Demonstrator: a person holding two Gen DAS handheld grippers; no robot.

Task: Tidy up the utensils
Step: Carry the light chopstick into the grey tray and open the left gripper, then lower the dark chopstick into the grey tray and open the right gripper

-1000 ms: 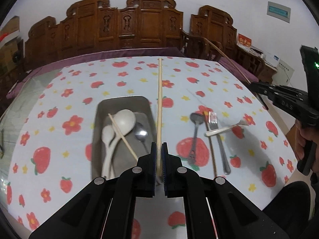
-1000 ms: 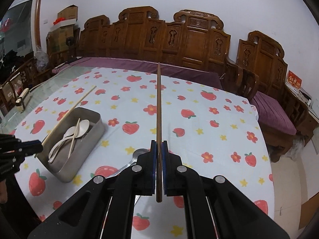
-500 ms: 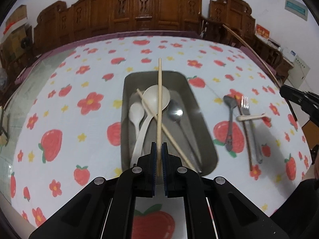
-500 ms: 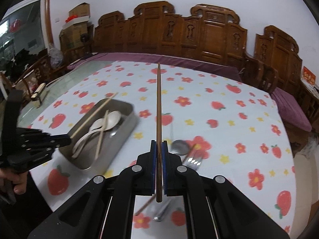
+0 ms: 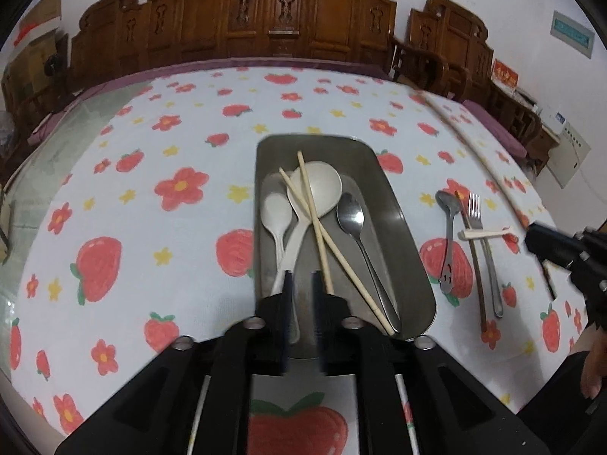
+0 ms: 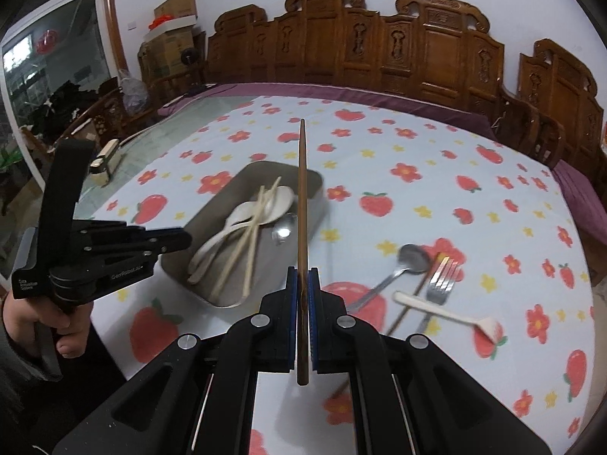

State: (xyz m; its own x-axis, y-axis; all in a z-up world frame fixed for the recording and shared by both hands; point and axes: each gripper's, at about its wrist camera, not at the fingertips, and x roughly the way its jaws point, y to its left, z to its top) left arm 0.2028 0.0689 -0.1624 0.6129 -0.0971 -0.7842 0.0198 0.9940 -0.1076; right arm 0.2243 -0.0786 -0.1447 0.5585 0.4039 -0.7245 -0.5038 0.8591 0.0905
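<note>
Hovering over the near end of the metal tray, our left gripper has its fingers spread with nothing between them. One pale chopstick lies just in front, crossing a second pale chopstick over the large white spoon. We judge the crossing comes from dropping each stick in singly. A small white spoon and a steel spoon lie alongside in the tray, handles toward us.

Our right gripper is clamped on a dark wooden chopstick, held lengthwise so the tip points over the tray's right rim. That seems a sensible hold for lowering it in parallel with the others.

Toward the right edge of the table, well apart from the tray, a dark steel spoon, a fork and another dark chopstick wait in a loose bundle. A small white scoop lies across them.

Motion blur softens our left fingers, so their tips are hard to make out. The gripper bodies hide the near edge of the table in both views. From the right wrist, the held stick covers part of the tray, and the loose dark chopstick is smeared.
</note>
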